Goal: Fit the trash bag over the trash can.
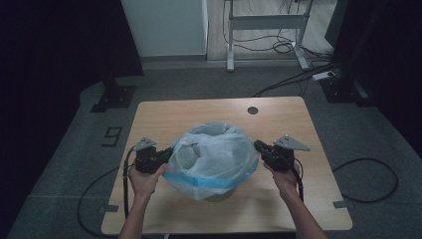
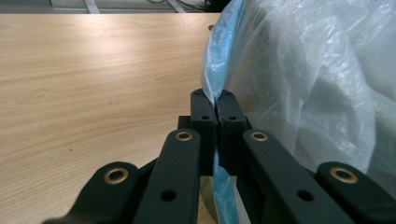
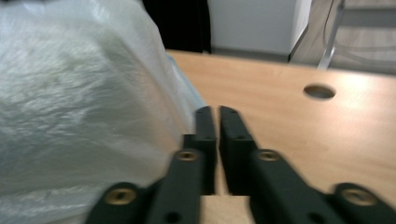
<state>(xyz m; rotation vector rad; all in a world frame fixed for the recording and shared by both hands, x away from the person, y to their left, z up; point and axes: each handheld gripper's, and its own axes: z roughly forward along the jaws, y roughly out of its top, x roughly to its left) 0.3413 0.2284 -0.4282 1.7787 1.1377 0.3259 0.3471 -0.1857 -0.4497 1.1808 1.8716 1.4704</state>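
Translucent white plastic bag with a blue hem (image 1: 214, 158) sat mid-frame, draped over a bin on the pale wooden table (image 1: 164, 114). Left gripper (image 2: 214, 99) pinched the hem. Right gripper (image 3: 216, 114) stood slightly parted, apparently empty. Fitting seemed nearly done; left side still to be released.

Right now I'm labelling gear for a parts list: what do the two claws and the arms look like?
Both the left claw and right claw are black, each topped by a grey three-cornered plate and trailing a black cable. Brass-coloured rivets dot the linkages. The forearms are bare, no sleeves.
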